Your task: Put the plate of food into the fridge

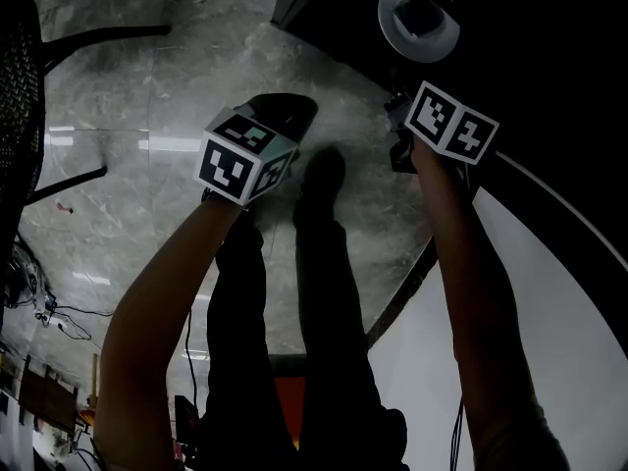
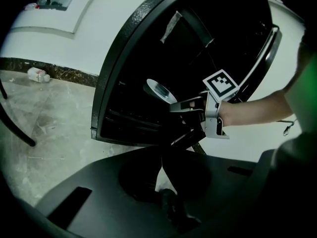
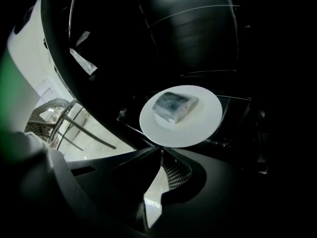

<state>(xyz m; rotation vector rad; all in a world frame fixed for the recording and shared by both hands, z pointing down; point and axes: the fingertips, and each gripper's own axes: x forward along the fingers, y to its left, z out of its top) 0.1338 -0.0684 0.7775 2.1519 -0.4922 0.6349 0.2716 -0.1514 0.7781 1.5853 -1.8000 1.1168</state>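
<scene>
Right gripper is reaching into the open fridge. Its jaws are squeezed together right on the near rim of the white plate, so I'm reading that as a pinch on the edge. The plate is already inside the dark fridge, sitting level over what looks like a glass shelf. I honestly can't tell if it's resting on it or just hanging above it. On the plate there's one chunk of food, greyish and shiny like it's wrapped, a bit left of centre. Nothing else is on it.

Left gripper is empty, with its jaws pressed together and nothing between them. It's held out over the marble floor in front of the fridge, well apart from the plate. From its camera I can also see a plastic bottle lying on the floor by the wall.
</scene>
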